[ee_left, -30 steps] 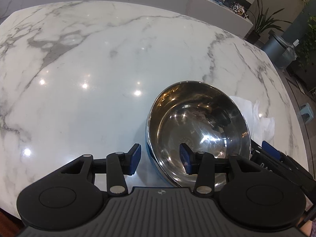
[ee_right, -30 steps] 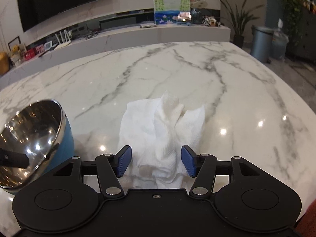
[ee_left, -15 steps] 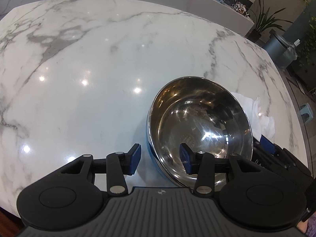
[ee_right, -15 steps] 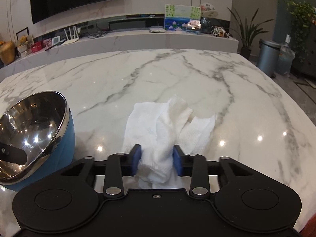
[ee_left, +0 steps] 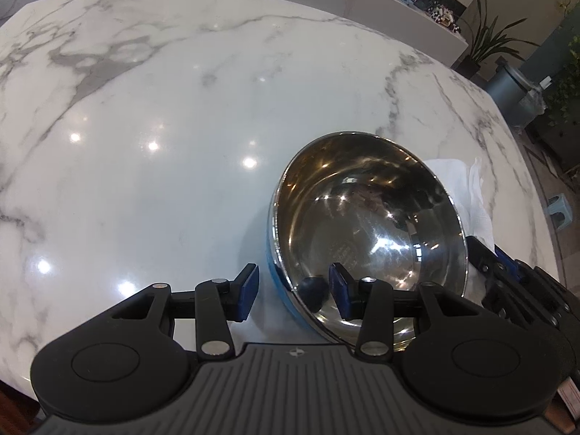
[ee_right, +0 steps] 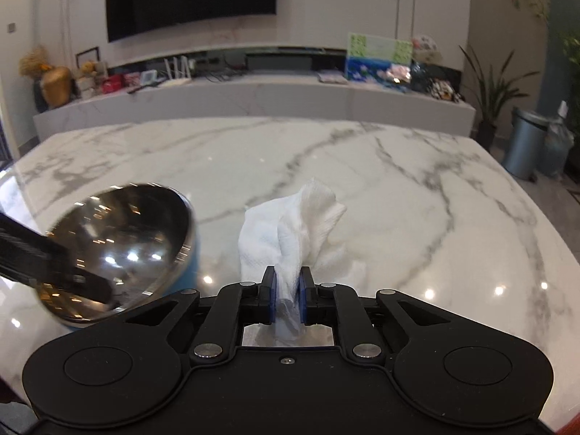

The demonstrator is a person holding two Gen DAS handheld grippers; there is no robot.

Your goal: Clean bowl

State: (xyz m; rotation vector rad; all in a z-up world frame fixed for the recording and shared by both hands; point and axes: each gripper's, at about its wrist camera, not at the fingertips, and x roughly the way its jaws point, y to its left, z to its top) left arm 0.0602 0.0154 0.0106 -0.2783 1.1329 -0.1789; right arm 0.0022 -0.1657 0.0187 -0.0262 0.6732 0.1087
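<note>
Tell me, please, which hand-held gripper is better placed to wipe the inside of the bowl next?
The right hand-held gripper: it is shut on the paper towel, just beside the bowl. The left hand-held gripper straddles the bowl's rim, its jaws closing, so it looks suited to steadying the bowl.

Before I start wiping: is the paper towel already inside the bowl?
No. The paper towel is pinched in the right gripper, above the marble table beside the bowl, not in it.
</note>
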